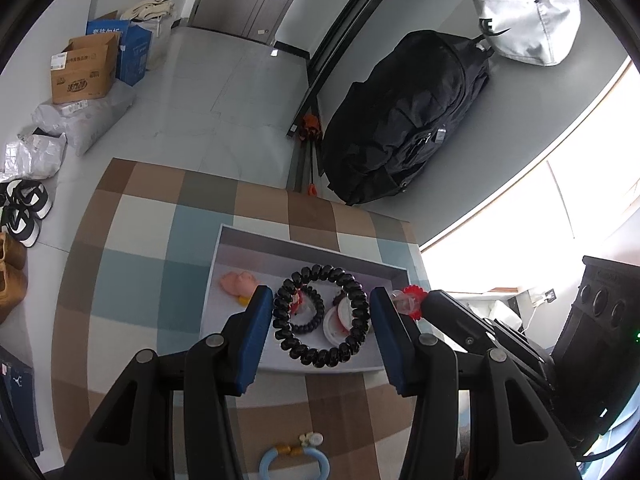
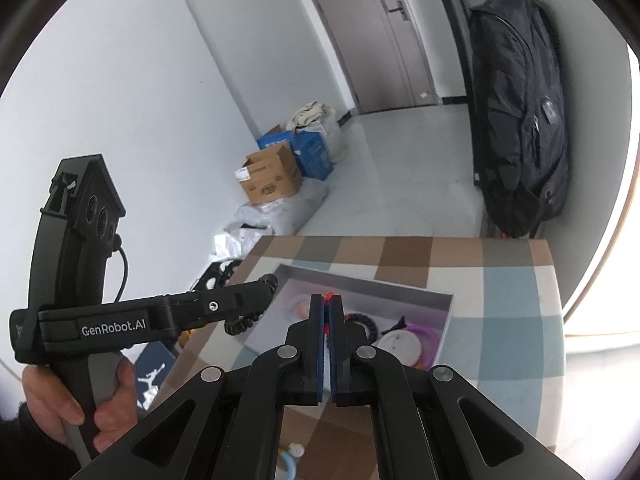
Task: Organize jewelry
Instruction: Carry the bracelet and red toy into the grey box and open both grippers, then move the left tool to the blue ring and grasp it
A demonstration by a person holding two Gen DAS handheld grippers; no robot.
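A shallow white tray (image 1: 224, 264) sits on the checked tablecloth. My left gripper (image 1: 320, 312) holds a black spiral hair tie (image 1: 320, 354) stretched between its blue fingers above the tray. Under it lie a smaller dark beaded bracelet (image 1: 314, 320), round white-and-red pieces (image 1: 334, 322) and a pink clip (image 1: 238, 283). My right gripper (image 2: 327, 312) is shut on a small red flower-shaped piece (image 1: 410, 300) over the tray (image 2: 444, 308); only a red sliver (image 2: 329, 295) shows between its pads. A purple ring (image 2: 428, 338) and a white disc (image 2: 400, 344) lie in the tray.
A light-blue ring with gold beads (image 1: 294, 460) lies on the cloth near the front edge. A black backpack (image 1: 404, 120) hangs at the wall behind the table. Cardboard boxes (image 1: 82, 70), bags and shoes (image 1: 24, 212) are on the floor at the left.
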